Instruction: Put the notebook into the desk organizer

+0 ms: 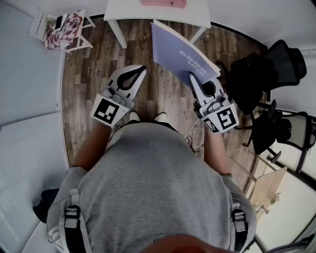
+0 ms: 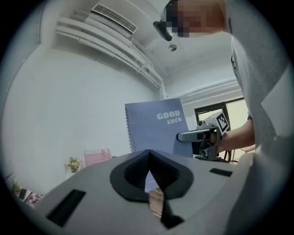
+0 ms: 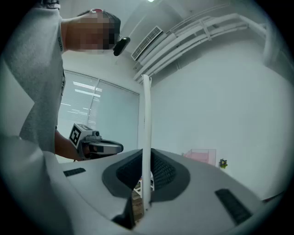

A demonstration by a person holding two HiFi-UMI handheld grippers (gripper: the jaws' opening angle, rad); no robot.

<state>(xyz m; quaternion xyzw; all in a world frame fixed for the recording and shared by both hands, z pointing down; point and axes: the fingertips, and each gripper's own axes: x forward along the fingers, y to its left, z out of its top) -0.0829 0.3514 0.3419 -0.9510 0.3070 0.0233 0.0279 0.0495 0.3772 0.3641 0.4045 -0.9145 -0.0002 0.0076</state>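
- Wooden floor (image 1: 163, 94) underfoot; the white table (image 1: 148, 12) ahead carries the pink desk organizer (image 1: 163, 3).
- Right gripper (image 1: 192, 77): clamped on one edge of the notebook (image 1: 177, 52), held airborne.
- Left gripper (image 1: 141, 68): closed, empty.
- Risk: the single-edge pinch may let the notebook pivot or slip.

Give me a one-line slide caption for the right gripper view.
Right gripper clamps the notebook edge-on; left gripper, shut and empty, alongside; pink organizer beyond.
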